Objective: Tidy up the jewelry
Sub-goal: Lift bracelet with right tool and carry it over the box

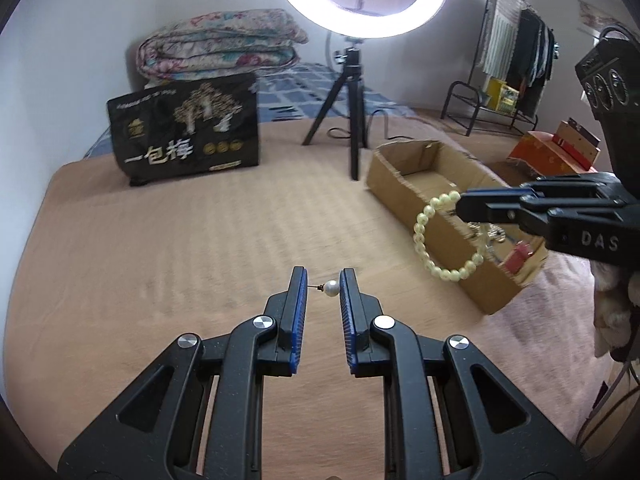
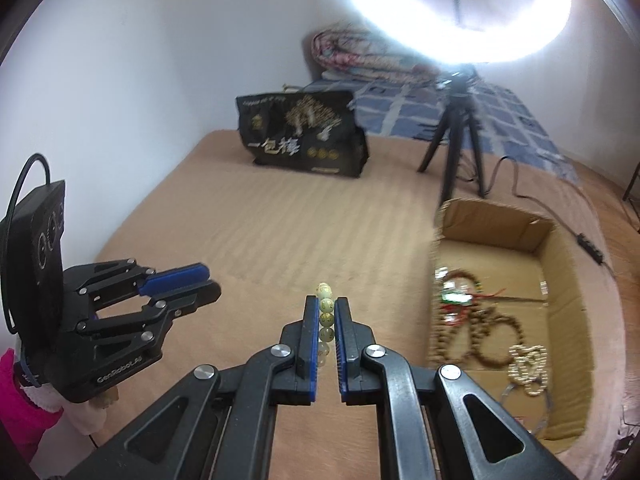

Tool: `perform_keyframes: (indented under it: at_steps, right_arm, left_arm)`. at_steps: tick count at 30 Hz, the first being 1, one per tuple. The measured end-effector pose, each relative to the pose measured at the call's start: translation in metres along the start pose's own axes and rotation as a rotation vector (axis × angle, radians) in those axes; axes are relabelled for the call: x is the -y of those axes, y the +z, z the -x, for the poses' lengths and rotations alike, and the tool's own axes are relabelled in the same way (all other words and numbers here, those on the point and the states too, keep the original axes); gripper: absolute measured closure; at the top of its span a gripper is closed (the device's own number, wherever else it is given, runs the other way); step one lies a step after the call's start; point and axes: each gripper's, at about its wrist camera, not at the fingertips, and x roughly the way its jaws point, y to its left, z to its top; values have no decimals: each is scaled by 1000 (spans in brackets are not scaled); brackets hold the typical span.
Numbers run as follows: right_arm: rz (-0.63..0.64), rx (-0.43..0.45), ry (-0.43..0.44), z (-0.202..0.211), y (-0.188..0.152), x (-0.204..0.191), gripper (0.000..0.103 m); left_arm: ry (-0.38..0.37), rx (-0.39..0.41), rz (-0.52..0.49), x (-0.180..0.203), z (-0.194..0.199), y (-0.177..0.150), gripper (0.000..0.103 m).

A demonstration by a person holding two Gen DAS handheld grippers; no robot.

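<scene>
Both claws are shown raised above a bed, each closed on a piece of jewelry. Going from largest to smallest: the bed (image 1: 160, 240) is covered by a tan ribbed blanket, and on it, to the right, a cardboard box (image 2: 560, 264) is seen lying open. Inside the box, dark bead strands (image 2: 496, 332) and a pale gold chain (image 2: 528, 364) are already gathered, so part of the sorting is judged done.

The right claw (image 1: 460, 202) is pressed onto a pale green bead bracelet (image 1: 426, 236), which is seen hanging as a loop near the box's front wall, not yet inside it. In its own wrist view the beads are lined up between the blue pads. The left claw (image 1: 323, 288) is narrowed onto a pearl stud earring (image 1: 331, 288); the pearl is held against one pad and the thin post against the other, well short of the box. Both pieces are judged still to be carried over and let go.

Farther back, a black printed bag (image 1: 188, 136), a lit ring light (image 1: 360, 0) on a black tripod (image 1: 348, 100), a folded floral quilt (image 1: 220, 44) and a clothes rack (image 1: 516, 52) are visible against white walls. A pink sleeve (image 2: 20, 408) is seen beside the left claw.
</scene>
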Motion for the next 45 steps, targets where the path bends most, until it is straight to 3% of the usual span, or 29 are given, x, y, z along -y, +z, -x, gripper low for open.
perform_keyframes:
  at_steps: [18,34,45]
  right_arm:
    - [-81,49,-127,37,4,98,98]
    - [-138,51,-194,20,21,161,98]
    - [-175,28,-203,-2,26,186,98]
  left_arm:
    - [-120,27,-67,89,-23,41,88]
    - [-175,-9,-110,144,-64,51,88]
    - [-176,-17,-107,153,-76,55,88]
